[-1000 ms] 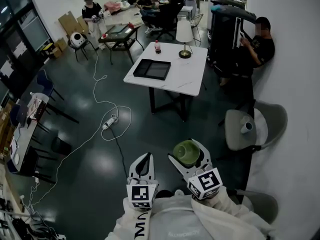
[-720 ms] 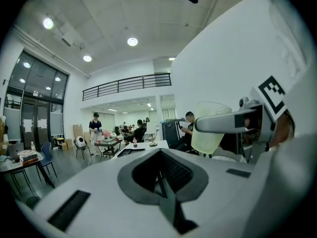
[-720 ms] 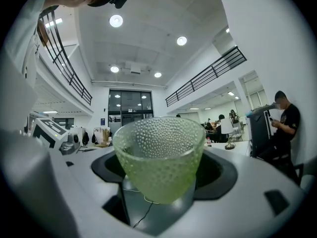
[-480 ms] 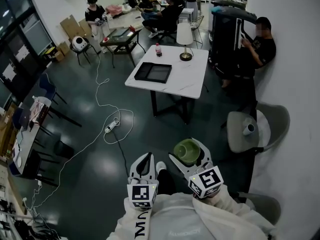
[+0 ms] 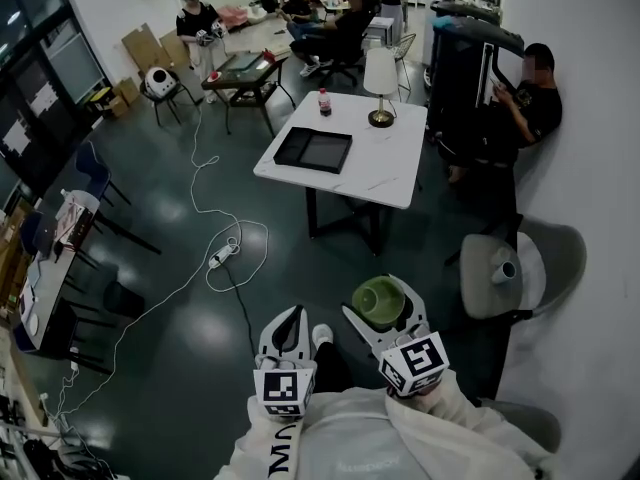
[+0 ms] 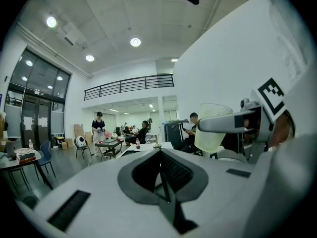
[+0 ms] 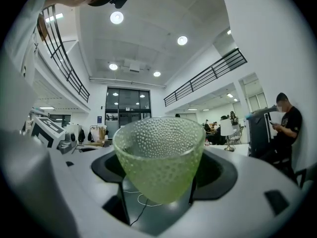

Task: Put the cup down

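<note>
Green cup [image 5: 378, 303] clamped in right tool [image 5: 374, 297], left tool [image 5: 291, 315] closed, white table [image 5: 388, 164] beyond

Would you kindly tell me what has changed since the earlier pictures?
The white table has drifted lower and rightward in the head view, and a shoe has appeared between the claws. The right claw still grips the green cup; the left claw stays shut and empty.

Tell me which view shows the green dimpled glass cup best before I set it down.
The right gripper view: the green dimpled glass cup fills the centre, held between the jaws of the right gripper, with its rim and dimples clear. The head view shows it small, from above. The left gripper view shows its side, partly behind a jaw.
</note>
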